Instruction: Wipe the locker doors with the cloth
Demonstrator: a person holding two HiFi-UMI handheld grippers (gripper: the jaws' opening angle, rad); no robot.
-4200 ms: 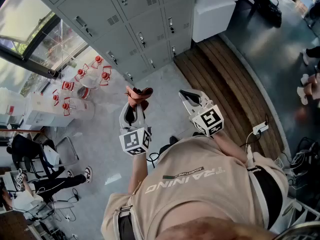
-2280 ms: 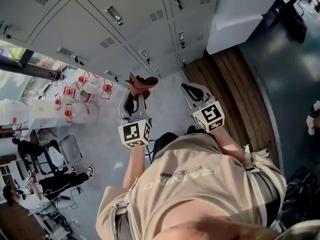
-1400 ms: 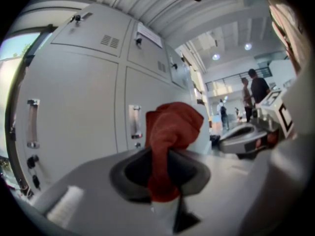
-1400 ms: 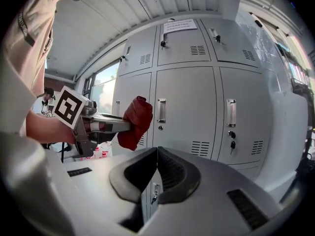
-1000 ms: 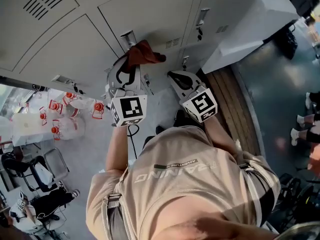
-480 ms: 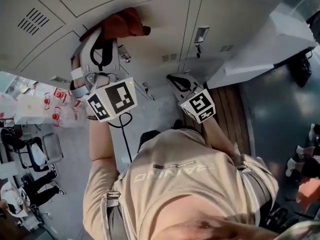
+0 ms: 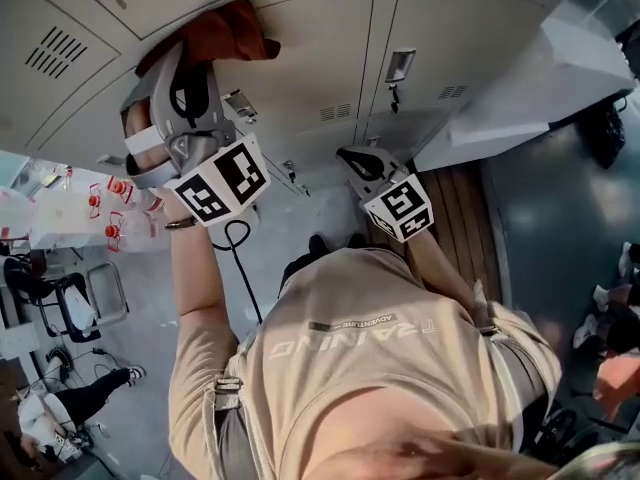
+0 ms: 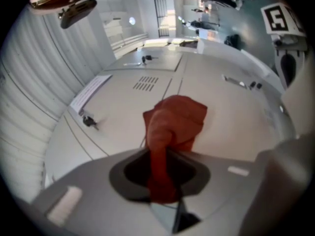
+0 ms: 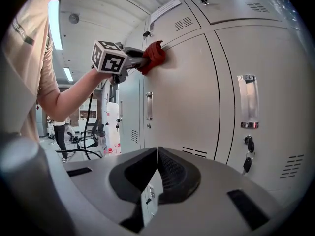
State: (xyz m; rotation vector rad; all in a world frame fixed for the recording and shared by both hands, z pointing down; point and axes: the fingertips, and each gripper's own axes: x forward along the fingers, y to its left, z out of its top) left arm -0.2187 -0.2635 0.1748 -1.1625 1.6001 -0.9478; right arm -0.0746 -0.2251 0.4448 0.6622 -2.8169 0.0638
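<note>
Directly ahead of my left gripper point(image 8: 162, 178), whose jaws pinch its tail, the red cloth point(image 8: 174, 122) bunches against a locker door point(image 8: 236, 127), near that door's top corner. The rest of the panel extends below the cloth, long axis vertical. My right gripper point(image 9: 157, 173), jaws pressed together on nothing, hangs lower, short of the door. I judge the left arm to be the wiping arm.
</note>
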